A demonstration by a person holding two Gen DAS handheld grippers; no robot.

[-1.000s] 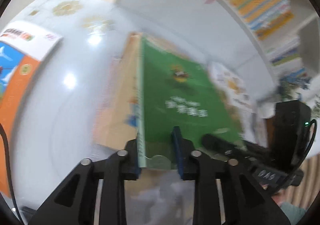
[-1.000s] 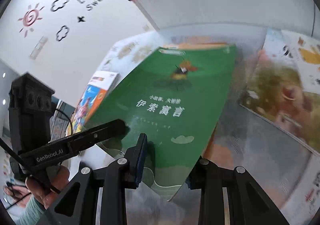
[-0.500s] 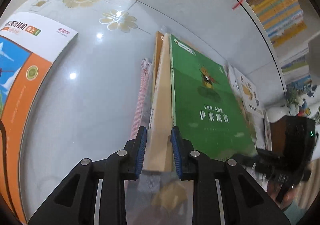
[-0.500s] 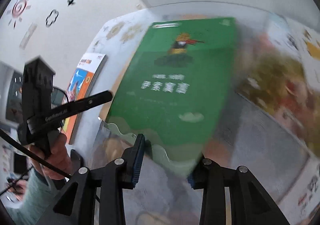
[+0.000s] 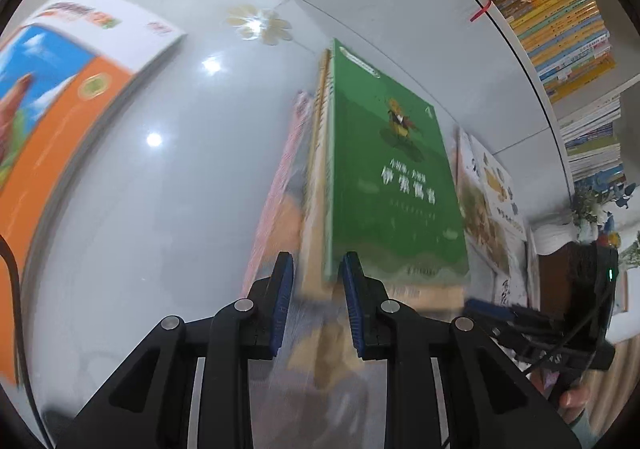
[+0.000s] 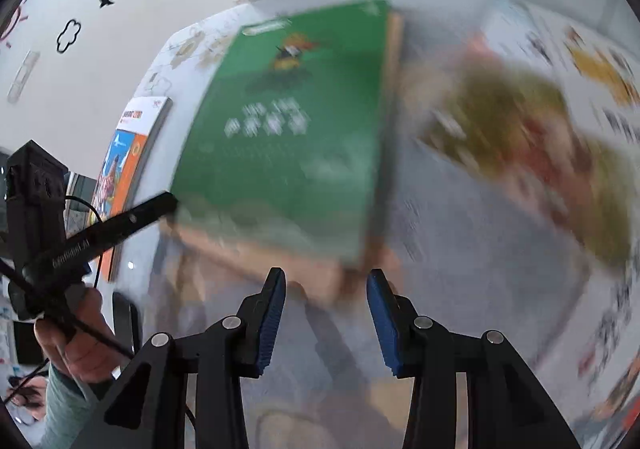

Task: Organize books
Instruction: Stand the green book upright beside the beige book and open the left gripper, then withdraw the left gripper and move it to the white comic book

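Left wrist view: the left gripper point(image 5: 316, 289) points down at a glossy grey table point(image 5: 160, 189). A green book point(image 5: 384, 177) lies on top of a tan book point(image 5: 316, 185), and both rest on the table straight ahead of the fingers. The near corner of this small stack sits between the two blue pads point(image 5: 282, 301). The jaws stand narrowly apart, but blur hides whether the pads press on the stack, so I cannot tell if it is gripped. A thin pink book point(image 5: 280, 185) lies just left of the stack. An orange book point(image 5: 60, 109) lies well apart at the left. A picture book point(image 5: 488, 189) lies just right of the stack. At the lower right edge the right gripper point(image 5: 492, 315) reaches in. Shelves of books point(image 5: 560, 21) fill the upper right.

Right wrist view: the right gripper point(image 6: 326, 309) points down at the near edge of the same stack. Its jaws are opening, and nothing lies between the pads; the green book point(image 6: 292, 129) sits just beyond them. A hand point(image 6: 76, 337) at the left holds the left gripper point(image 6: 160, 205), whose tip meets the stack's left corner. The picture book point(image 6: 520, 137) is a blur at the right.
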